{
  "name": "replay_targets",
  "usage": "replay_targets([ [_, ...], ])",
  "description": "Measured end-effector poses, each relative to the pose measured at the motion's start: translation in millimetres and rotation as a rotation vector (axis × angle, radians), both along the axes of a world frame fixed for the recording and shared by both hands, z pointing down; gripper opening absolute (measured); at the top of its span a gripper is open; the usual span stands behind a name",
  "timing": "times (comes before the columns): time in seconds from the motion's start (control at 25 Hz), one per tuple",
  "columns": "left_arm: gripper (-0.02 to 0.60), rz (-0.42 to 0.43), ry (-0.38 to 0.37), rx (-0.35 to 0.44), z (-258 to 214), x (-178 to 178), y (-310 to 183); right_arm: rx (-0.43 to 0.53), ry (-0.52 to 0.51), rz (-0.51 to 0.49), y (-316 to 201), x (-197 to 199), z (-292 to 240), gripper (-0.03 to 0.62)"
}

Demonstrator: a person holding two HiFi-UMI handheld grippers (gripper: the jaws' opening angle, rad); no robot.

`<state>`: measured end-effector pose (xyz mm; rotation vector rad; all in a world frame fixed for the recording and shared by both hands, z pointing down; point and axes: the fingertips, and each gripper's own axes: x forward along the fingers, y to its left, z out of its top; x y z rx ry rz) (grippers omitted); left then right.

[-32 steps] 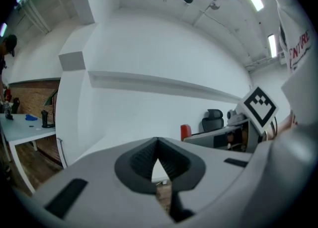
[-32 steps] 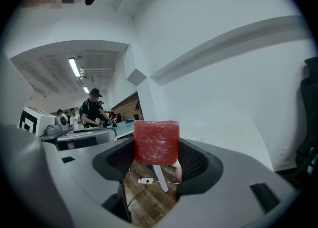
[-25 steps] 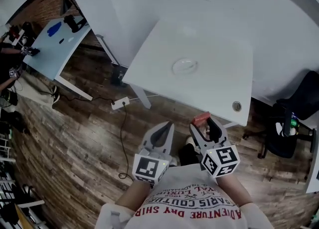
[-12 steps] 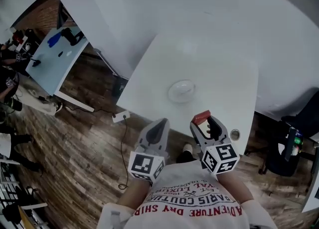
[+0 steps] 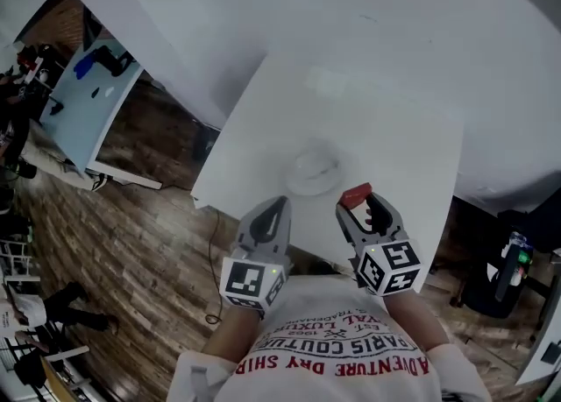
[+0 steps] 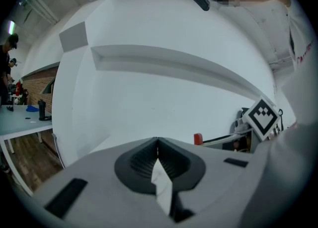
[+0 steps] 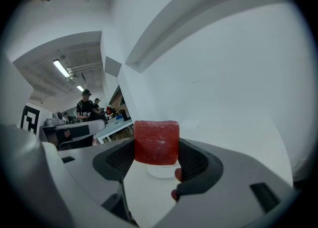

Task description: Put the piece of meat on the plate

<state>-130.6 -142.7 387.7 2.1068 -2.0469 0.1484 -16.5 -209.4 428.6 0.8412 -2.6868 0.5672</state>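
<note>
A red block of meat [image 7: 156, 142] sits clamped between the jaws of my right gripper [image 7: 156, 158]; in the head view the meat [image 5: 356, 194] shows at the tip of that gripper [image 5: 359, 202], over the near part of the white table [image 5: 403, 137]. The white plate [image 5: 313, 167] lies on the table just ahead and left of the meat, and its rim [image 7: 161, 172] peeks out below the meat. My left gripper [image 5: 270, 218] hovers at the table's near edge with its jaws pressed together and nothing in them [image 6: 158, 148].
A grommet hole is hidden behind the right gripper. A white wall [image 5: 377, 15] rises behind the table. Wooden floor [image 5: 140, 216] spreads to the left, with a blue desk [image 5: 88, 102] at far left and a black chair [image 5: 504, 260] at right.
Both grippers and my view have moved forward toward the table. The plate, far ahead a second ago, now lies just beyond the gripper tips. The meat stays held.
</note>
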Motion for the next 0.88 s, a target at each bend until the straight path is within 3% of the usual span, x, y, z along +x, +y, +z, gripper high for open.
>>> replay_targets([
  [0.16, 0.008, 0.037, 0.016, -0.012, 8.8, -13.2, -27.7, -0.007, 0.027, 0.022, -17.1, -10.7, 6.8, 0.279],
  [0.44, 0.008, 0.192, 0.041, -0.035, 21.0, -40.2, -85.4, -0.055, 0.08, 0.158, -48.6, -32.7, 21.2, 0.279],
  [0.72, 0.008, 0.308, 0.06, -0.091, 42.2, -84.6, -126.8, -0.087, 0.175, 0.226, -64.8, -70.4, 43.9, 0.279],
  [0.88, 0.008, 0.376, 0.073, -0.125, 57.8, -98.5, -136.2, -0.162, 0.241, 0.26, -64.6, -87.6, 72.2, 0.279],
])
